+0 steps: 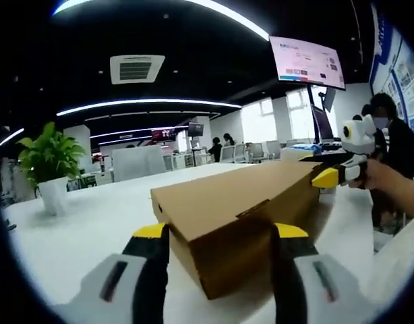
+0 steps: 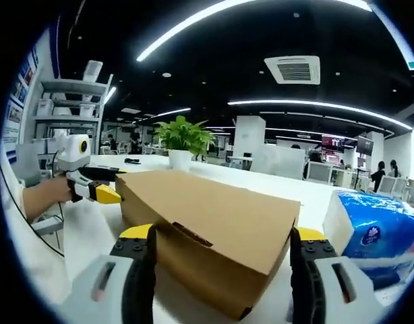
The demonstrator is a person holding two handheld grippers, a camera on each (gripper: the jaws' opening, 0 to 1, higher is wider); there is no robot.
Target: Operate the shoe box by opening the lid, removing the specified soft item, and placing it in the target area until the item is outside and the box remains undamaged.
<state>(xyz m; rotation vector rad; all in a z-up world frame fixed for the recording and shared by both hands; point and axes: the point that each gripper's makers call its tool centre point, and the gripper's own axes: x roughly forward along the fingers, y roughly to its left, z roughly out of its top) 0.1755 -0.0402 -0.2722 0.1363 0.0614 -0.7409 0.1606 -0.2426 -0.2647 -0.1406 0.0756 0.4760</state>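
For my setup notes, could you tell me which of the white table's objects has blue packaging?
The tissue pack, beside the closed shoe box. The box is plain brown cardboard; the potted plant is green in a white pot.

I see a plain brown cardboard shoe box [image 1: 241,216], lid shut flat with its front tab tucked, lying lengthwise on the white table [image 1: 85,229], one end toward each camera, corners crisp, surface unmarked.

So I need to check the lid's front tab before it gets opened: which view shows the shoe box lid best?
The right gripper view: the shoe box lies close, its closed lid's top and the tab slot on the long side facing the camera. The left gripper view shows the shoe box end-on, with a tab on its short end and the lid foreshortened.
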